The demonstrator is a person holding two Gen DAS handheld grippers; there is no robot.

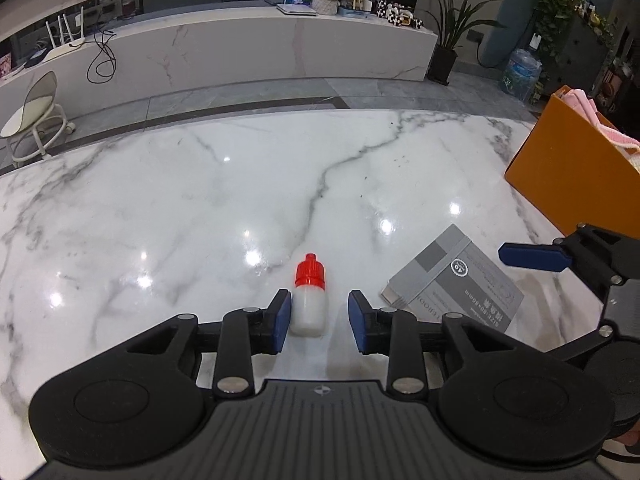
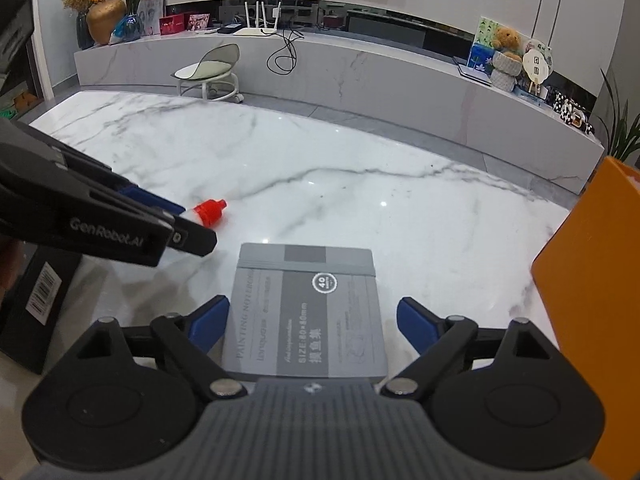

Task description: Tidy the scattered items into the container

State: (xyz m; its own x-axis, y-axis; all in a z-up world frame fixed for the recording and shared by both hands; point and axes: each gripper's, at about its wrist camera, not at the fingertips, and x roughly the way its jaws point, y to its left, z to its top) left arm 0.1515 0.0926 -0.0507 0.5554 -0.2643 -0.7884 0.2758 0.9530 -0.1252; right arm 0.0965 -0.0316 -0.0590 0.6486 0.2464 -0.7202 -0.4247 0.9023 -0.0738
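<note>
A small white bottle with a red cap (image 1: pixel 308 300) lies on the marble table, between the blue pads of my left gripper (image 1: pixel 320 320). The left pad touches it, the right pad stands apart, so the gripper is open. A grey painting notebook (image 2: pixel 306 312) lies flat between the fingers of my right gripper (image 2: pixel 312 322), which is open and wider than the notebook. The notebook (image 1: pixel 454 284) also shows in the left wrist view, right of the bottle. The red cap (image 2: pixel 210 211) peeks past the left gripper in the right wrist view. An orange container (image 1: pixel 572 176) stands at the table's right.
Pink cloth (image 1: pixel 600 124) sits inside the orange container (image 2: pixel 592 280). A black box with a barcode (image 2: pixel 36 312) stands at the table's near left. Beyond the marble table (image 1: pixel 200 200) are a grey floor, a white stool (image 1: pixel 36 116) and a long marble bench.
</note>
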